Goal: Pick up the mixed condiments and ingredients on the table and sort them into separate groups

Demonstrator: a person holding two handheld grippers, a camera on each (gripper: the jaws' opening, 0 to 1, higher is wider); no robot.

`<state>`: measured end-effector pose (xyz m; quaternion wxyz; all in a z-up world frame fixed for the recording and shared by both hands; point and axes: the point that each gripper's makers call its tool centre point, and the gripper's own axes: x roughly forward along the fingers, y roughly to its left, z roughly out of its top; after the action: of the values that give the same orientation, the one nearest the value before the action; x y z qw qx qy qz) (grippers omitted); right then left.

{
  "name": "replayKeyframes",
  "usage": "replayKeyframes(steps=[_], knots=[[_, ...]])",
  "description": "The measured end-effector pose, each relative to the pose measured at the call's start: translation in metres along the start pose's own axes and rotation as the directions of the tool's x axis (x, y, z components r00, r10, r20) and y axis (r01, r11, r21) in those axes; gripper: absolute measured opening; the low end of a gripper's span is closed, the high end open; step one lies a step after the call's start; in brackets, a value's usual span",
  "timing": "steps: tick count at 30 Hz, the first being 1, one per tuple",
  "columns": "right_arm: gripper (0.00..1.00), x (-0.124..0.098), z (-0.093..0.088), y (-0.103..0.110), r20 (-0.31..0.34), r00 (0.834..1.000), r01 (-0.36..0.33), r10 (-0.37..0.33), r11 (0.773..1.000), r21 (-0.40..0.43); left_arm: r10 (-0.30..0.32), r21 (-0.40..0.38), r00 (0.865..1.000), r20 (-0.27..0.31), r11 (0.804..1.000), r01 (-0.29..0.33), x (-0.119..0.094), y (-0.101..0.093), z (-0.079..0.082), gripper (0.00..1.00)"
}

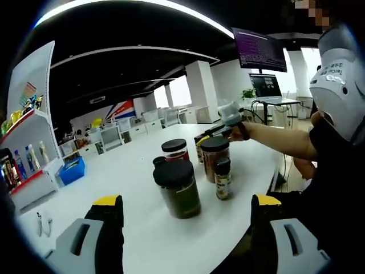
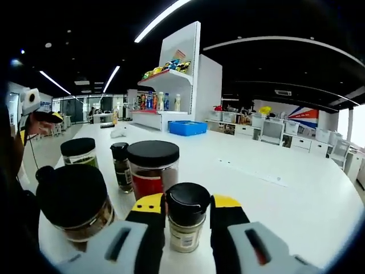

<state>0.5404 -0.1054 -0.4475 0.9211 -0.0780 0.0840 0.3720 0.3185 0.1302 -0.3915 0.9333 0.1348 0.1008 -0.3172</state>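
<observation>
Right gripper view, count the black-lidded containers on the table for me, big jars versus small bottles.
Big jars: 3
Small bottles: 2
Total: 5

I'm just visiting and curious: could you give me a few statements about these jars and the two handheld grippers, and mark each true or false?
1. The right gripper has its fingers on either side of a small black-lidded jar. True.
2. The left gripper is holding the big dark jar. False: its fingers stand open, with the jar on the table beyond them.
3. Every jar has a black lid. True for those in view.
4. The table is made of dark wood. False: it is white.
5. A blue bin sits by the white display shelf. True.
</observation>
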Motion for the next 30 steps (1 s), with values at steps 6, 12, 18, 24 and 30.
replayKeyframes(steps=[6,12,18,24,30], knots=[[0.29,0.000,0.000,0.000,0.000,1.000,-0.004,0.004,1.000,0.003,0.000,0.000,1.000,-0.001,1.000,0.000,0.001,0.000,-0.001,0.91],[0.27,0.002,0.000,-0.006,0.012,1.000,0.006,-0.006,1.000,-0.008,-0.010,-0.004,1.000,0.001,1.000,0.010,0.002,-0.002,0.000,0.91],[0.25,0.002,-0.002,-0.010,0.010,1.000,0.019,-0.018,1.000,-0.010,-0.008,-0.006,1.000,0.000,1.000,0.008,0.001,-0.002,-0.001,0.91],[0.24,0.002,-0.004,-0.013,0.013,1.000,0.023,-0.023,0.999,0.042,-0.007,-0.006,1.000,-0.001,1.000,0.007,0.001,-0.003,0.000,0.91],[0.23,0.002,-0.005,-0.018,0.017,1.000,0.024,-0.025,0.998,0.063,-0.005,-0.008,1.000,-0.002,1.000,0.005,0.001,-0.003,0.000,0.91]])
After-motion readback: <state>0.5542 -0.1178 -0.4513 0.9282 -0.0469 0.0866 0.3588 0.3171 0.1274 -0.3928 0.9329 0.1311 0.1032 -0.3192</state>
